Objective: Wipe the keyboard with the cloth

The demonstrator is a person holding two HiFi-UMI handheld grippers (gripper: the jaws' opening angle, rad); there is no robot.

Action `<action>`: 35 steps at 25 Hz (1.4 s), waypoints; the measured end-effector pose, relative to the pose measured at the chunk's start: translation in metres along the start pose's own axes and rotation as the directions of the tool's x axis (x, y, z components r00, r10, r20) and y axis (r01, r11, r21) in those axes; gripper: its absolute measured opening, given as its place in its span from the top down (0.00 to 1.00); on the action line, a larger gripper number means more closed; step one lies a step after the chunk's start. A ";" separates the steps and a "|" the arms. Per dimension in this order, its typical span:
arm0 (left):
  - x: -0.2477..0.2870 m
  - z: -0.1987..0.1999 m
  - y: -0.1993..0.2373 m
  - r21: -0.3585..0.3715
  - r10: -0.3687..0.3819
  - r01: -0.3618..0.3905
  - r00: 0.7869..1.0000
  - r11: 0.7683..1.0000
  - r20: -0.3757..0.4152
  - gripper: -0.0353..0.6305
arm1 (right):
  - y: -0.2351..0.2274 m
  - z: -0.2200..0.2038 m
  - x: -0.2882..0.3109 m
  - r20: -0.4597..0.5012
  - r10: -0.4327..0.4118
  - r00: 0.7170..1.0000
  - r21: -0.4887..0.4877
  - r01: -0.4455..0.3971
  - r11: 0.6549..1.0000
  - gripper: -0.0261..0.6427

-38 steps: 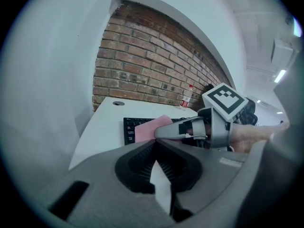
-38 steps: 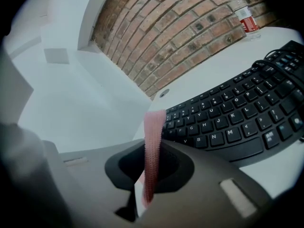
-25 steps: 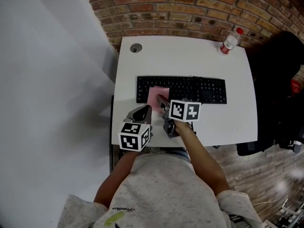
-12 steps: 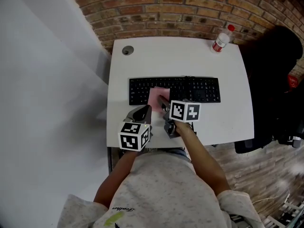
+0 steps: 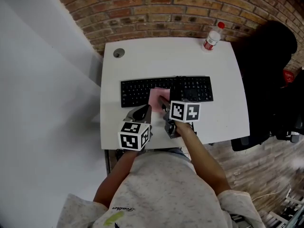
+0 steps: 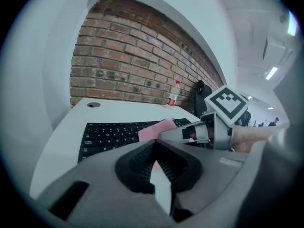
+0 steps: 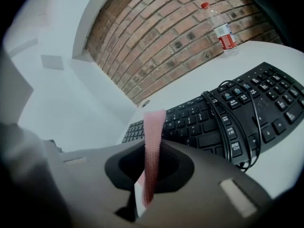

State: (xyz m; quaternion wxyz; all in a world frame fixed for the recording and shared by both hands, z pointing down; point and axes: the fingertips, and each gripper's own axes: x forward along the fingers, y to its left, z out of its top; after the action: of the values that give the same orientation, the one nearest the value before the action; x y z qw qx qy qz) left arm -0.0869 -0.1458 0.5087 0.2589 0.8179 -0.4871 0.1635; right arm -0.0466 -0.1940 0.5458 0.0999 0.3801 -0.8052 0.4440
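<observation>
A black keyboard point(image 5: 190, 88) lies across the middle of the white table point(image 5: 161, 58). A pink cloth point(image 5: 156, 95) rests on its keys left of centre, and my right gripper point(image 5: 162, 102) is shut on the cloth's near edge. In the right gripper view the cloth point(image 7: 153, 132) stands as a thin strip pinched between the jaws, with the keyboard point(image 7: 266, 113) and its looped cable point(image 7: 228, 122) beyond. My left gripper point(image 5: 143, 111) hovers over the table's near edge just left of the cloth; its jaws meet with nothing between them point(image 6: 154, 146).
A plastic water bottle point(image 5: 211, 36) stands at the table's far right corner by the brick wall. A round cable grommet point(image 5: 118, 53) sits at the far left. A black chair point(image 5: 270, 80) is to the right of the table.
The cloth and my right gripper have slid to the right along the keyboard, from near its left end toward the middle. The left gripper has kept beside it, still shut.
</observation>
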 end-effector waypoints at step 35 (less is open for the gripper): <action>0.055 0.017 -0.062 0.009 -0.016 0.016 1.000 1.000 0.017 0.96 | -0.068 0.026 -0.066 0.032 -0.024 0.999 -0.044 0.026 0.999 0.93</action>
State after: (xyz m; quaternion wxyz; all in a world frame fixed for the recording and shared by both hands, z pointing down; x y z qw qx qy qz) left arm -0.0064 -0.1703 0.5072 0.2523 0.8244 -0.4819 0.1564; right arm 0.0509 -0.2012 0.5411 0.1010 0.3948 -0.8117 0.4185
